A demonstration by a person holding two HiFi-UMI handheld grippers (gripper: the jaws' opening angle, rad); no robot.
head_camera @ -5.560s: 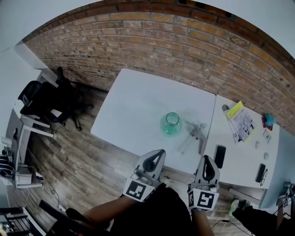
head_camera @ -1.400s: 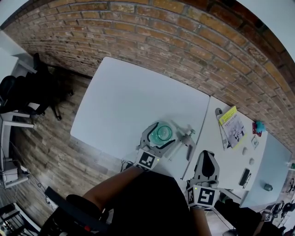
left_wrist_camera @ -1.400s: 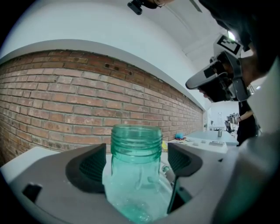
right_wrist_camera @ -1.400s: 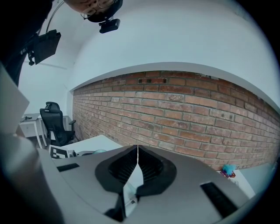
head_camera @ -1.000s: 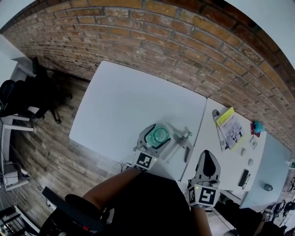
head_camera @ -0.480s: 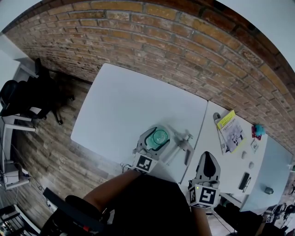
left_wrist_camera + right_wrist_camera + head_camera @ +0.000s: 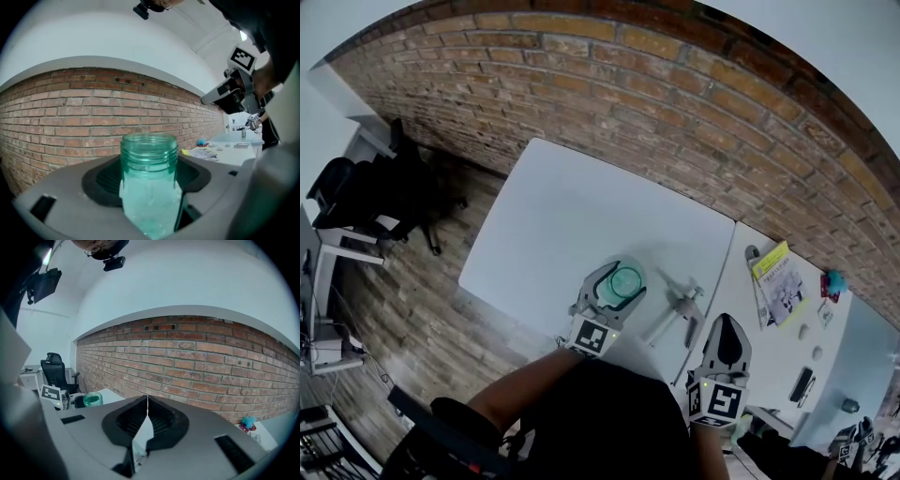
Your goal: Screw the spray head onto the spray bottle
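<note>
Left gripper view shows the left gripper (image 7: pixel 150 190) with its 2 jaws clamped on the body of the green bottle (image 7: pixel 149 154), having just been closing on it. The bottle stands upright, its threaded neck open. Head view puts both over the near part of the white table (image 7: pixel 562 206). Just right of the bottle and apart from it, the spray head (image 7: pixel 682 307) lies on the table. Nearer the person, the right gripper (image 7: pixel 727 324) has its jaws pressed together with nothing between them. A brick wall (image 7: pixel 675 84) runs behind.

Bare white table (image 7: pixel 572 216) from bottle (image 7: pixel 625 280) to brick wall (image 7: pixel 675 94), spray head (image 7: pixel 684 305) lying just right of bottle
</note>
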